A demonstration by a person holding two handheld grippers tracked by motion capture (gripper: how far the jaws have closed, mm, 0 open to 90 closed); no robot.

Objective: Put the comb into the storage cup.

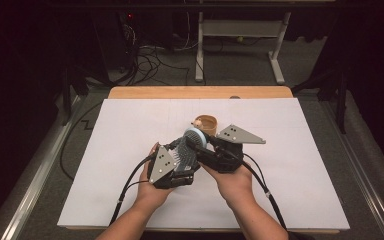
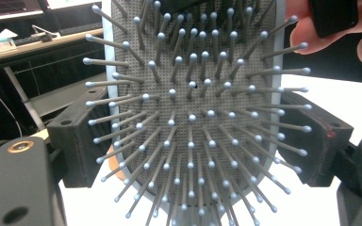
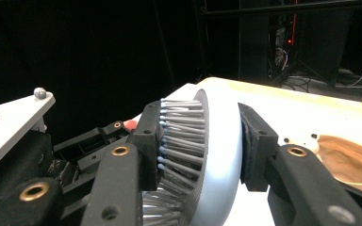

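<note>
A light blue hairbrush (image 1: 192,145) with grey ball-tipped bristles is held above the white sheet between both grippers. My left gripper (image 1: 182,161) is shut on the hairbrush (image 2: 193,117) across its width, a black pad on each edge, bristles facing its camera. My right gripper (image 1: 200,142) comes in from the right and is shut on the brush head (image 3: 219,146). One of its pads sits against the bristles and the other against the smooth back. A person's hand holds each gripper from below.
A round wooden bowl (image 1: 206,123) with a small pale item at its rim stands just behind the brush, also seen as the wooden bowl (image 3: 346,160). The white sheet (image 1: 130,130) covers the wooden table (image 1: 200,92). Cables and table legs lie on the floor beyond.
</note>
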